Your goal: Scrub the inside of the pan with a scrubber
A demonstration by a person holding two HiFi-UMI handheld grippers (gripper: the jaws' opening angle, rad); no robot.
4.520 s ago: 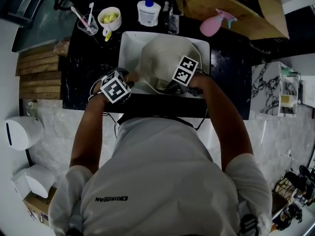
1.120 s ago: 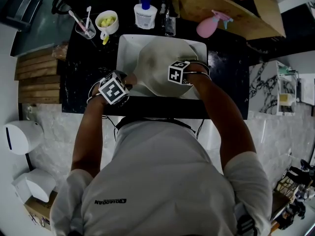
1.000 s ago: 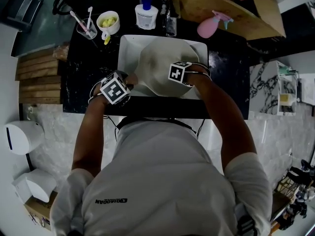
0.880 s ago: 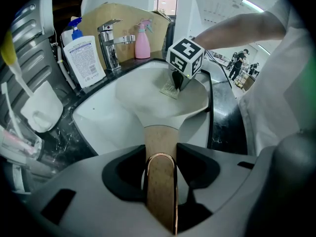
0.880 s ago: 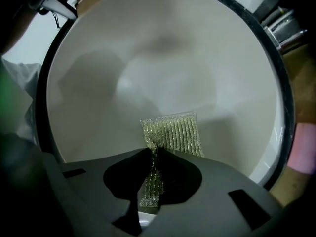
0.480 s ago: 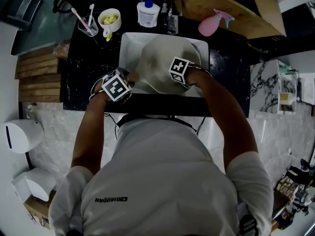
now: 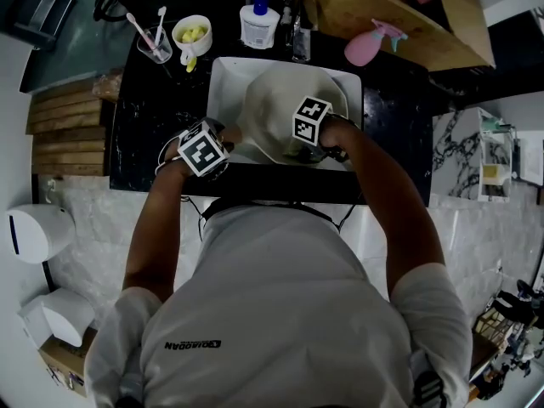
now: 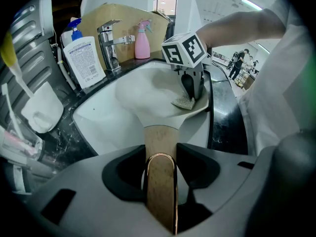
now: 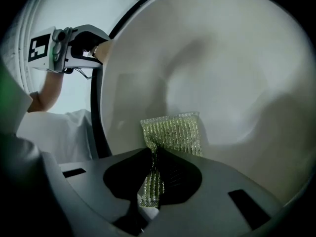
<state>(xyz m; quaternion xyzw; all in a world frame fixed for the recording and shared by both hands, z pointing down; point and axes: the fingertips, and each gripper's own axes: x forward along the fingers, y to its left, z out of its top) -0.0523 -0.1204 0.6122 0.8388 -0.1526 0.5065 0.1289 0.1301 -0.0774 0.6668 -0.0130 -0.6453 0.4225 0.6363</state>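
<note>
Pan point(image 7: 276, 113), cream-coloured, sits inside a white sink point(image 7: 223, 79) set in a black counter point(image 7: 144, 117), seen from above the person's shoulders. The left hand-held gripper point(image 8: 160, 181) is clamped on the pan's wooden handle point(image 8: 159, 142), which runs straight between its jaws. The right hand-held gripper point(image 9: 150, 181) is closed on a greenish mesh scrubber point(image 9: 175, 132). The scrubber's free end lies flat against the pan's inner surface, near the rim closest to the person. Behind the sink stand a chrome faucet point(image 8: 109, 43), a white pump bottle point(image 7: 258, 22) with a blue top, and a pink spray bottle point(image 7: 370, 42). On the counter to the left are a white mug point(image 7: 191, 34) and a clear cup point(image 7: 155, 45) holding toothbrushes.
</note>
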